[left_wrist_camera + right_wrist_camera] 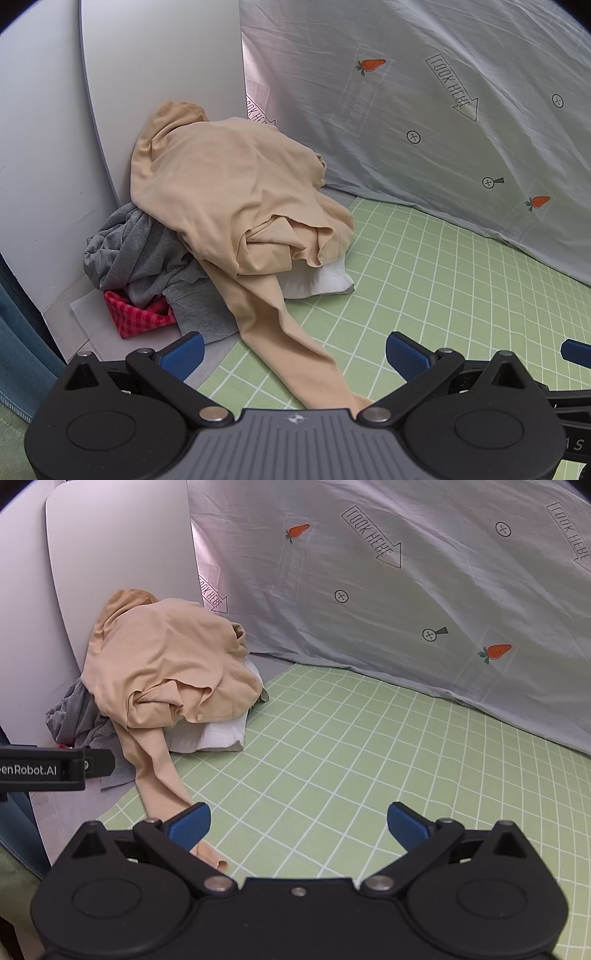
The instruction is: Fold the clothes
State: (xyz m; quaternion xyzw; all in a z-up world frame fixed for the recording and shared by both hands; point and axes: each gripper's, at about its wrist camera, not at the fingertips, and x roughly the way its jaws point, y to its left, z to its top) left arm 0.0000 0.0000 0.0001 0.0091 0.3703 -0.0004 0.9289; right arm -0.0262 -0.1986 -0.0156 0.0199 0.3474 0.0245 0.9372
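Two grippers are in view, one per wrist camera, both angled down toward a green grid-patterned mat (351, 746). Left gripper (294, 354): jaws spread to their widest, blue pads apart, nothing clamped; a long beige sleeve (291, 350) runs on the mat through the gap between the pads and under the gripper body, with no pad pressing on it. Right gripper (298, 825): jaws likewise fully spread and empty; the same sleeve's end lies just beside and beneath its left pad (190, 825), and contact cannot be confirmed. The left gripper's outer edge shows at the left margin of the right wrist view. Clothes count, all in one heap ahead of and to the left of both tools, against a white panel (155, 74): one beige garment (229, 188) draped on top; one grey garment (147, 254) beneath it on the left; one red checked piece (136, 314) at the near left foot of the heap; one white folded item (317, 282) under the beige garment's right side. One pale grey sheet (443, 110) printed with carrots and arrows hangs behind the mat, well ahead of both grippers. Carrots visible: two in each view.
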